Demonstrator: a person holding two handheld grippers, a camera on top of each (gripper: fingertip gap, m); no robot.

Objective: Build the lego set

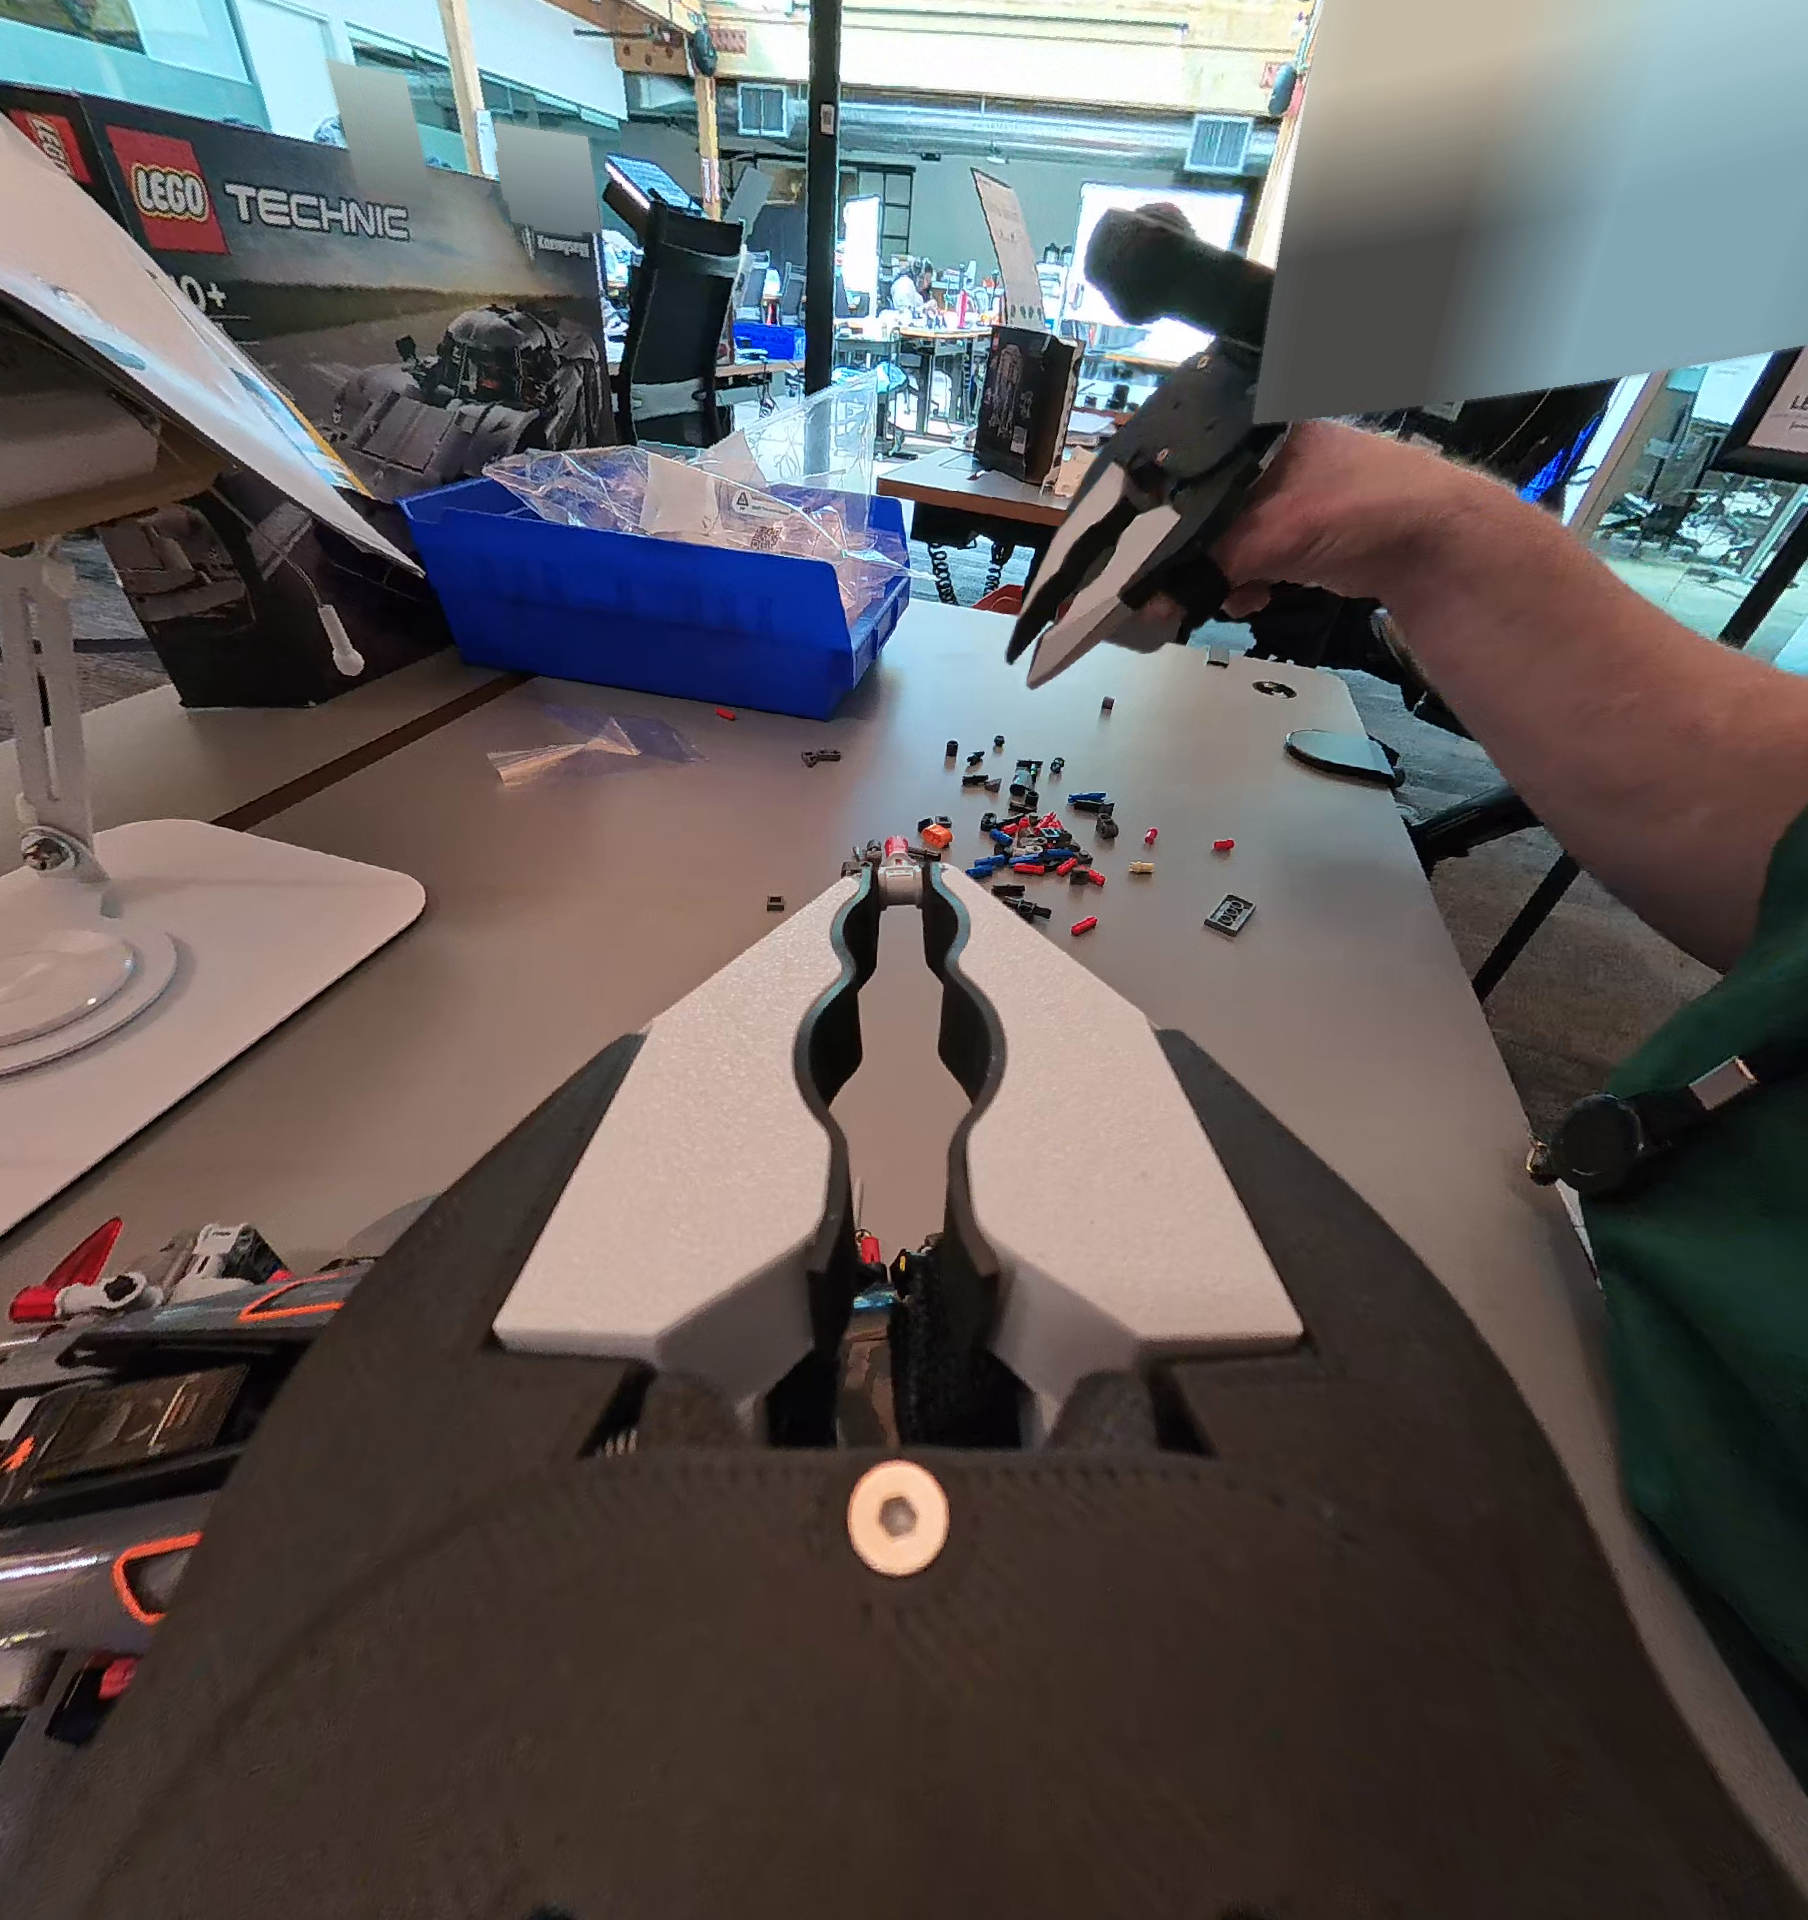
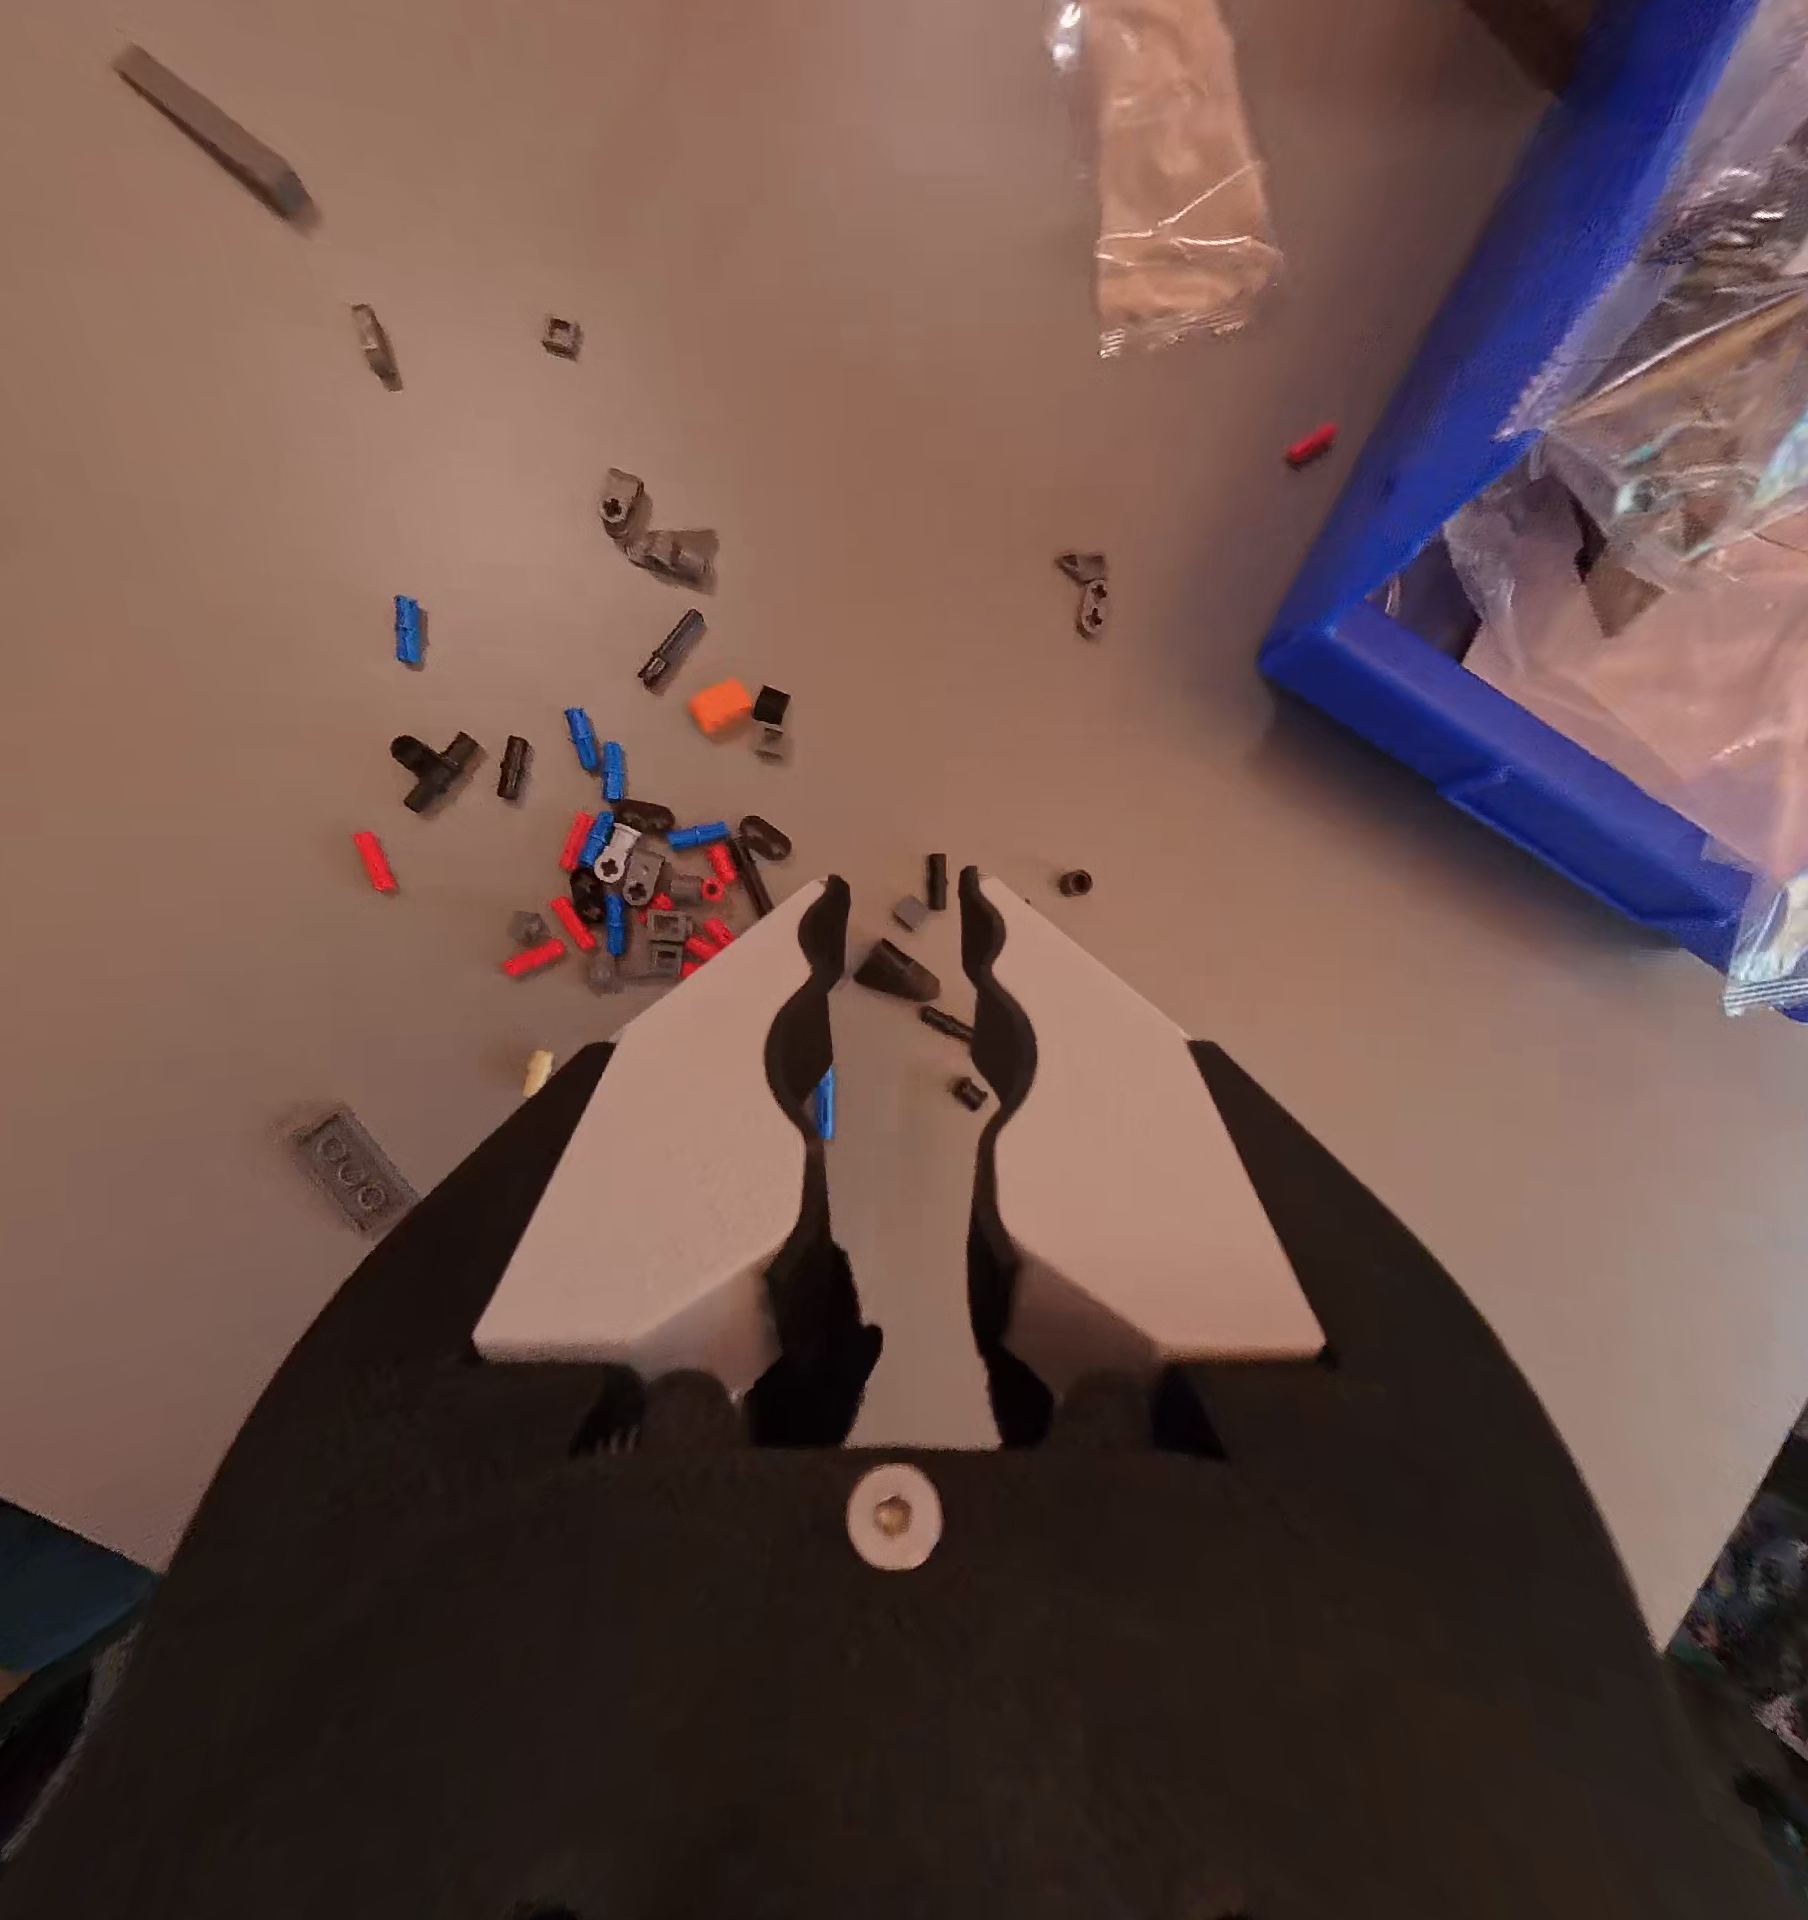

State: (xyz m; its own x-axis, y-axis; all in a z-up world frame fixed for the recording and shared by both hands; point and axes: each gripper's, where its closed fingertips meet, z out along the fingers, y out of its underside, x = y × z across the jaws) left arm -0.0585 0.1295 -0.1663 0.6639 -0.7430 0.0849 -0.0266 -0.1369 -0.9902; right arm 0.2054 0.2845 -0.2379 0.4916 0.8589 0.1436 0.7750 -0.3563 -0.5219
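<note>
Left gripper [image 1: 898,883] pinches a small grey-and-red lego piece [image 1: 896,871] at frame centre, above the grey table [image 1: 588,935]. Right gripper [image 2: 898,883] hangs over the loose pile of pins [image 2: 630,894], jaws narrowly parted, empty. Blue bin [image 2: 1482,727] crowds right; part-built model [image 1: 100,1434] lower left; bare tabletop between.

Black tongs [image 1: 898,883] — white fingers [image 1: 713,1143], green sleeve [image 1: 1773,1195]
</note>
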